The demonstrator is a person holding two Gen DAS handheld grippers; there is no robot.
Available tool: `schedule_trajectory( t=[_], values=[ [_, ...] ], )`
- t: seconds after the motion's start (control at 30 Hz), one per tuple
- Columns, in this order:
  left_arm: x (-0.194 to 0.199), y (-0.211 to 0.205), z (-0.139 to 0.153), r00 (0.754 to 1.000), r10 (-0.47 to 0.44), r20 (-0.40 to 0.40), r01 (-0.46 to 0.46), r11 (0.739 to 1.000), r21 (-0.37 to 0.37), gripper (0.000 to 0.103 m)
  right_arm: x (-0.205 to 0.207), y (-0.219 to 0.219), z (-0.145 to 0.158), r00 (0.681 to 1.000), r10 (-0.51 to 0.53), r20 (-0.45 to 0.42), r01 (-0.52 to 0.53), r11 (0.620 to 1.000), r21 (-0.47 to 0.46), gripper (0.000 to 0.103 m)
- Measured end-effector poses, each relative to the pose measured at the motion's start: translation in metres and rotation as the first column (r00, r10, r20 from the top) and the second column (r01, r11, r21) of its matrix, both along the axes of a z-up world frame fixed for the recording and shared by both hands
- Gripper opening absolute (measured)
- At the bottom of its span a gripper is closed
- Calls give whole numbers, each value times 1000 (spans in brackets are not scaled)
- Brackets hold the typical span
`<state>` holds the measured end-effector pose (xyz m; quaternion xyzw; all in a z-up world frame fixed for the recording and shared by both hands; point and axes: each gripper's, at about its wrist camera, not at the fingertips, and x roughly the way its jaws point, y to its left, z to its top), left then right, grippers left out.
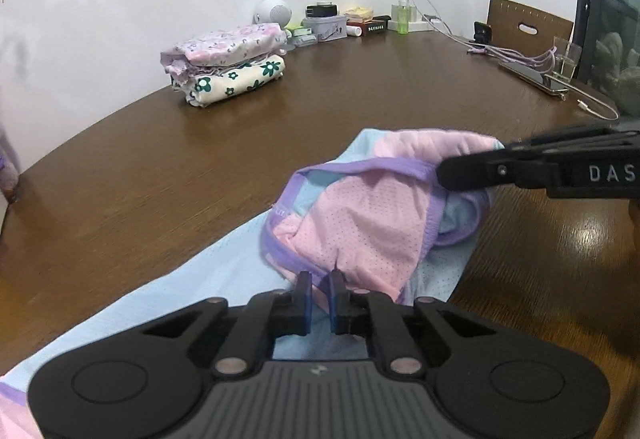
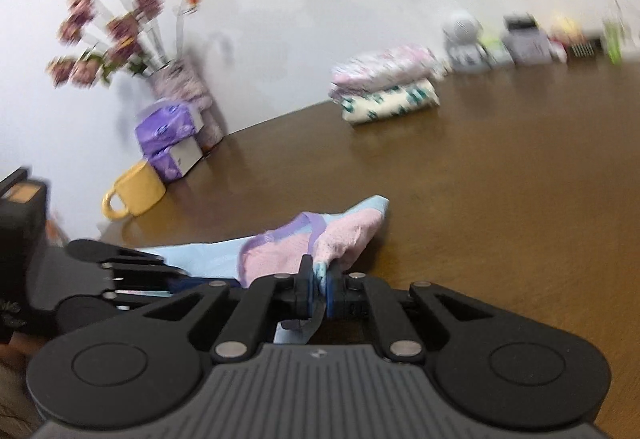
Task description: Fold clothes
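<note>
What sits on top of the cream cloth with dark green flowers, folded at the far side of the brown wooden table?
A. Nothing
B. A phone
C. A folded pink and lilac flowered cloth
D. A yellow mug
C: the folded pink and lilac flowered cloth lies directly on the cream cloth with dark green flowers, making a stack of two on the brown wooden table.

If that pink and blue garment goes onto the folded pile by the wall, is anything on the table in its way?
Nothing visible does. Bare brown table lies between the pink and blue garment, held by both grippers, and the folded pile.
</note>
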<state>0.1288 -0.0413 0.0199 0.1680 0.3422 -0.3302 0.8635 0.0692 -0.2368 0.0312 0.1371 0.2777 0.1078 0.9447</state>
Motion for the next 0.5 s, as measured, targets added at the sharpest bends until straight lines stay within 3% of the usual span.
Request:
schedule_trajectory(
  t=[0.2,0.37,0.5],
  values=[
    [6,10,-4,999,2,-40,-4,998,-69,7,6,47,27,988,136,68,-117,965,-236,5],
    [2,35,5,999,16,-28,-20,992,-123,10,9,91,38,956,288,63,-233,870,-435,5],
    [-4,67,10,998,51,-26,-53,991,-124,13,10,121,40,920,392,28,-318,783,-535,5]
  ],
)
